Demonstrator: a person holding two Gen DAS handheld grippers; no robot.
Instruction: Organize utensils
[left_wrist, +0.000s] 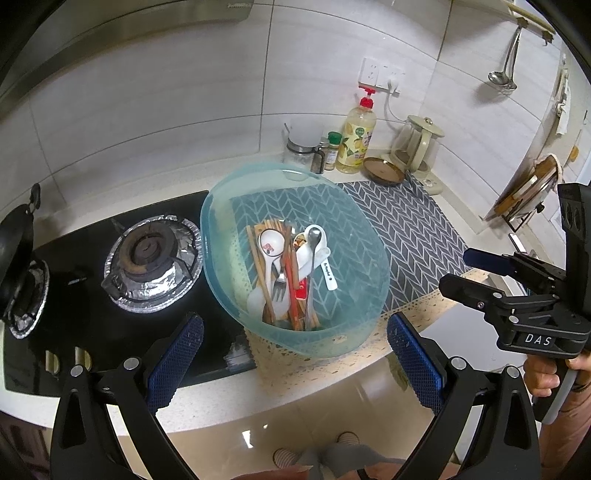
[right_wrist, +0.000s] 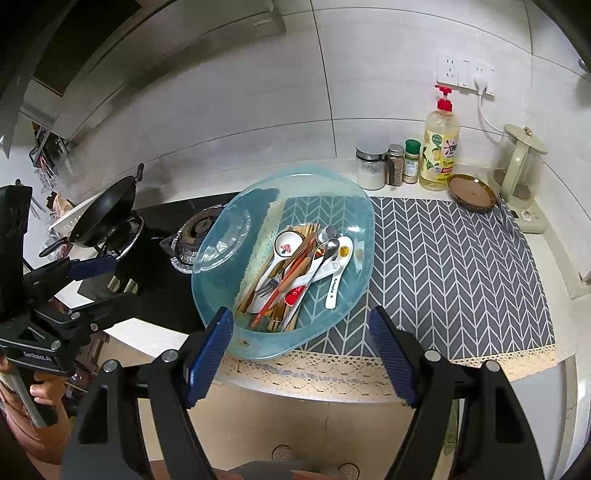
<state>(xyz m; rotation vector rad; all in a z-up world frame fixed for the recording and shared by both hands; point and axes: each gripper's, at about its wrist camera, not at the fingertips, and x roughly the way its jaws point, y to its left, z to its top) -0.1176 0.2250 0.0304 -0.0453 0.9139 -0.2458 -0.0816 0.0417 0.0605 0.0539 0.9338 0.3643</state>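
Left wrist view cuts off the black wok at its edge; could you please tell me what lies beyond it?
Observer: From the right wrist, a flat white board shows just behind the black wok.
Operator: Thank you. Does the white spoon under the metal spoon carry any marking?
Observer: Yes. The white spoon beside the metal spoon has a small yellow figure in its bowl. Both lie inside the blue basin.

Basin (left_wrist: 221, 229): translucent blue. Mat (right_wrist: 461, 266): grey, white herringbone pattern. Soap bottle (right_wrist: 441, 151): yellow, red pump. Stove (left_wrist: 92, 325): black.
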